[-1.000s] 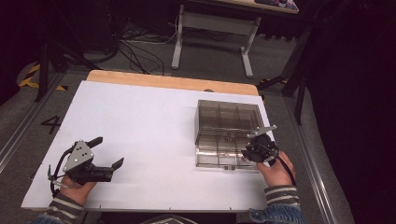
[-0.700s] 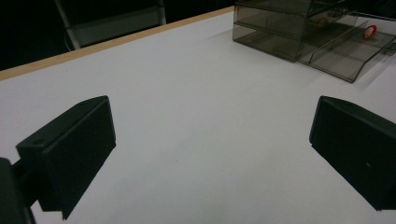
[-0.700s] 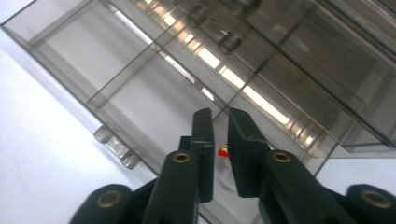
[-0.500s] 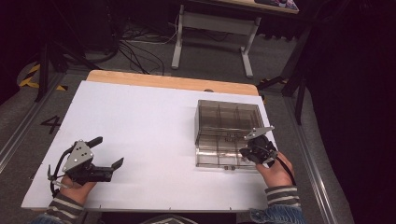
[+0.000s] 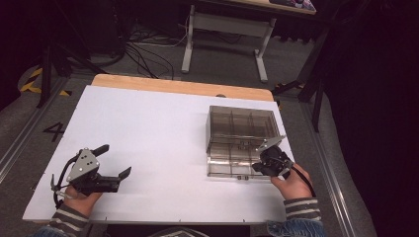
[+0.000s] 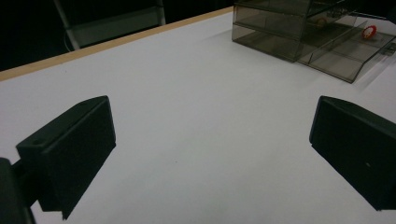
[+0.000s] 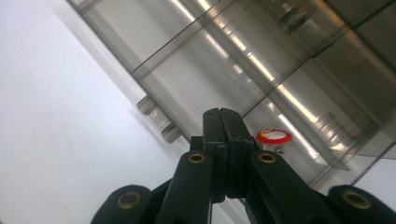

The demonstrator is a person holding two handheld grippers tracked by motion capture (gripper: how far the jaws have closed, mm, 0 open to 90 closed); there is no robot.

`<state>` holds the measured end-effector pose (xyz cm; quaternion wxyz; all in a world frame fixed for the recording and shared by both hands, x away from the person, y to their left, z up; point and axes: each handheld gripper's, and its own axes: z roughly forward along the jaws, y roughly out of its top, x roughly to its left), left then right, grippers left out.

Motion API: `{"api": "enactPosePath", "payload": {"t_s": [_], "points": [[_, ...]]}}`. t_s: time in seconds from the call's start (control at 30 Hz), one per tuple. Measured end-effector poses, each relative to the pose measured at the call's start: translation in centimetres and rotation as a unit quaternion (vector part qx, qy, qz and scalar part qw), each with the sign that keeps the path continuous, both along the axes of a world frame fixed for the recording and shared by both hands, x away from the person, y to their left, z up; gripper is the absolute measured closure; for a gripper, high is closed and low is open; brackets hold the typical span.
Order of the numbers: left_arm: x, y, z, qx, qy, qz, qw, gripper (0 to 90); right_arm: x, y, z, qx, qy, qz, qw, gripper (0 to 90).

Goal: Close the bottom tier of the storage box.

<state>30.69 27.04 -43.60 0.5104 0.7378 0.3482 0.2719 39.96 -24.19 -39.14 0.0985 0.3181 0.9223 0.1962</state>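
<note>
The right claw (image 5: 257, 167) sits at the near edge of the open smoky plastic box (image 5: 240, 129), and in the right gripper view its jaws have just closed and now stand pressed flat together with nothing caught between them. Just beyond the tips and slightly to their right, a small red-and-white piece (image 7: 274, 136) lies in a compartment of the tray, close to the jaws but apart from them. So the pinch looks to have come up empty, and there's the risk: a second bite taken from this same line would likely miss again, or the closed tips could nudge the piece away against a divider. Pushing down onto the thin tray wall could also tip or slide the light box on the smooth white counter (image 5: 158, 133), since nothing braces it. The two small latches (image 7: 159, 119) on the tray's front edge lie just left of the tips and could snag them. Far off to the other side, the left claw (image 5: 114, 163) rests low over bare counter, spread wide and holding nothing.
</note>
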Motion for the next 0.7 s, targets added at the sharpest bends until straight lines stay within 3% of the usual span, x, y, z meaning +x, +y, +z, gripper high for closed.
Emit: {"api": "enactPosePath", "payload": {"t_s": [0.17, 0.7], "points": [[0.02, 0.01, 0.02, 0.005, 0.000, -0.001, 1.0000, 1.1, 0.06, 0.21, -0.43, -0.011, 0.031, 0.005, 0.9994, 89.7], [0.05, -0.08, -0.02, 0.003, 0.003, -0.002, 1.0000, 1.1, -0.07, 0.53, -1.02, -0.022, 0.079, 0.027, 0.9963, 89.2]]}}
